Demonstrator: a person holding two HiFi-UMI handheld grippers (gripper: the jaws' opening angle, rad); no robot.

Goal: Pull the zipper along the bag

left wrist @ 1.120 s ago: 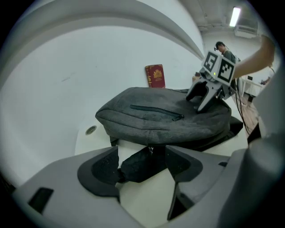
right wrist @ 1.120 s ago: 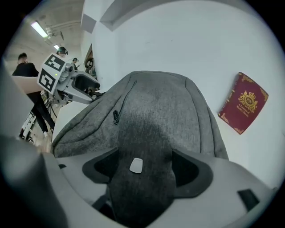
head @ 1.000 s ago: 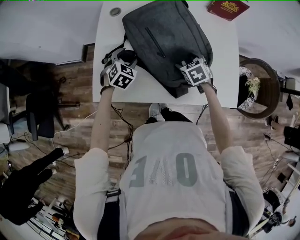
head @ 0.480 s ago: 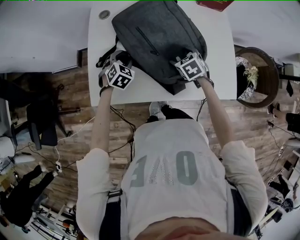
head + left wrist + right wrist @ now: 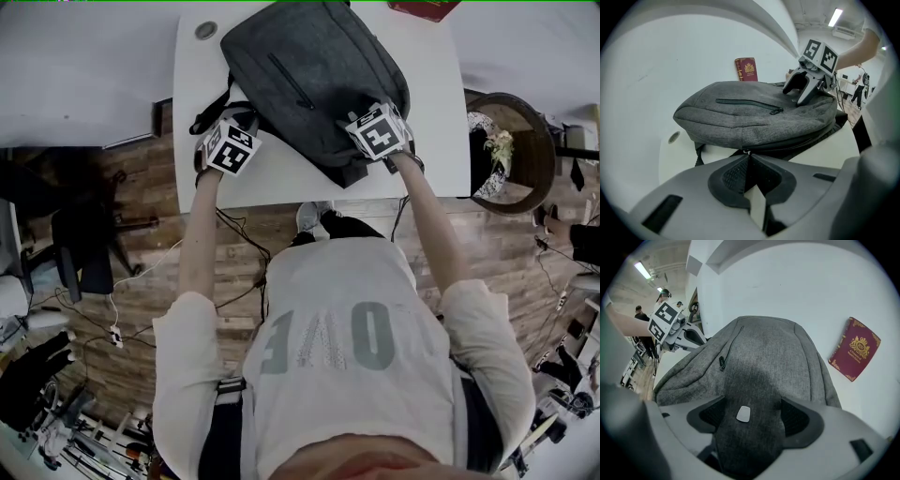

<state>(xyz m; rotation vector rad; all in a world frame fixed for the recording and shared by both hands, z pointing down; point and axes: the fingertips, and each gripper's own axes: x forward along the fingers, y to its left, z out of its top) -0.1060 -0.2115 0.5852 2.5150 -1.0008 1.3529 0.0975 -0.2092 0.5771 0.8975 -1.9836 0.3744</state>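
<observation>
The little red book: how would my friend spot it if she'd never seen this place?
Find the white table with the big grey backpack on it. Past the backpack's far right corner, the red book lies flat on the tabletop, not touching the bag. It's the only red thing there, with a gold crest on its cover.

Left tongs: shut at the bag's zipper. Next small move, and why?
Probably draw the left tongs along the zipper line of the bag. They look shut on the zipper pull, and the right tongs pinch the bag's fabric, which should brace it.
</observation>
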